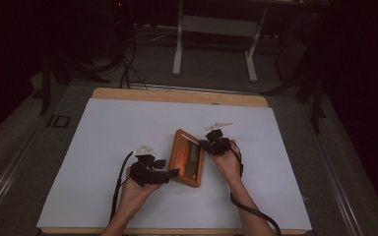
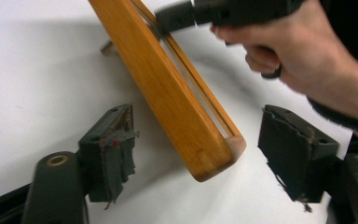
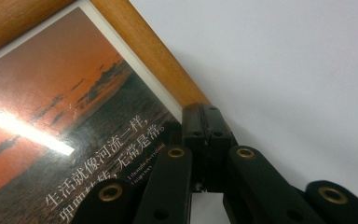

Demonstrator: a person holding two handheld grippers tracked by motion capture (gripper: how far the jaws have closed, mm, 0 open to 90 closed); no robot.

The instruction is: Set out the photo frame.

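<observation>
- Rectangular wooden picture frame (image 1: pixel 188 158) in a warm orange-brown varnish, with rounded smooth edges, sits on the white matte sheet (image 1: pixel 128 132) that covers the bench, roughly in the middle between the two hands.
- Under the frame's glossy glazing is a sunset print (image 3: pixel 60 121), orange sky over dark water, with white printed characters along the bottom and a bright glare streak across it.
- Right tool (image 1: pixel 207 142) has its black jaws pressed together at the frame's edge, right at the rim in the right gripper view; I can't tell whether they actually pinch the wood or just rest against it.
- Left tool (image 2: pixel 198 163) has its jaws spread wide, with the frame's rounded corner between them and touching neither. The pads (image 2: pixel 116 149) are dark rubbery foam, ragged and torn at the edges.
- Bench edge is pale wood (image 1: pixel 177 95), showing past the white sheet at the far side.
</observation>
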